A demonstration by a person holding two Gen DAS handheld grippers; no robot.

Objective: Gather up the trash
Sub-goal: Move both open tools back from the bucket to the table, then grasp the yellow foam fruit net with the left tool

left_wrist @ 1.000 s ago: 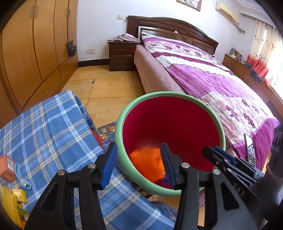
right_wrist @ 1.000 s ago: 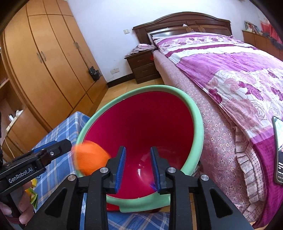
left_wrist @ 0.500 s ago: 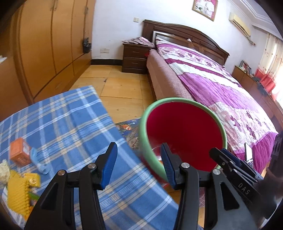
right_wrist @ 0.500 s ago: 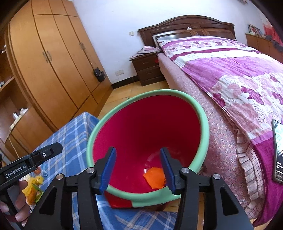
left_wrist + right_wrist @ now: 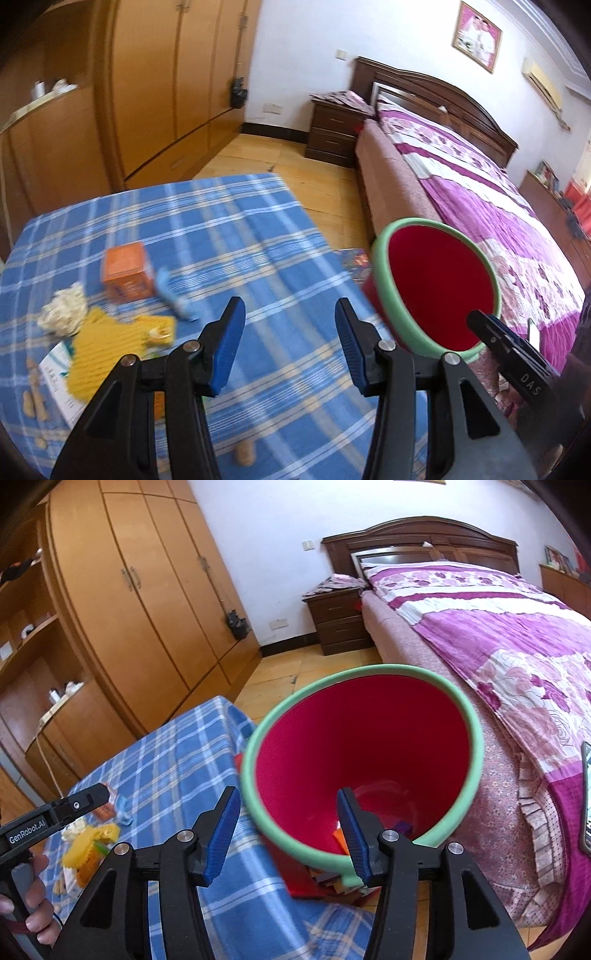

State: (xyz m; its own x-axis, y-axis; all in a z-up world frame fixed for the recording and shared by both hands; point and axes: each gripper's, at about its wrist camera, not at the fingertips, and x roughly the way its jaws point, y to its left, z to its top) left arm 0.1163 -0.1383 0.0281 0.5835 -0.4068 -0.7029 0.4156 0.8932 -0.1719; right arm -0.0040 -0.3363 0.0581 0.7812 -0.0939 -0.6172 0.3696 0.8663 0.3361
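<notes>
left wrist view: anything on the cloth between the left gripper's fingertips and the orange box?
Yes. In the left wrist view a crumpled blue wrapper lies beside the orange box, toward the open left gripper. Otherwise just bare blue plaid cloth.

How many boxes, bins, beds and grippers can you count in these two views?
Box: 1
Bin: 1
Bed: 1
Grippers: 2, left gripper and right gripper; the right one's jaws have just been opening, nothing between them
Total: 5
</notes>
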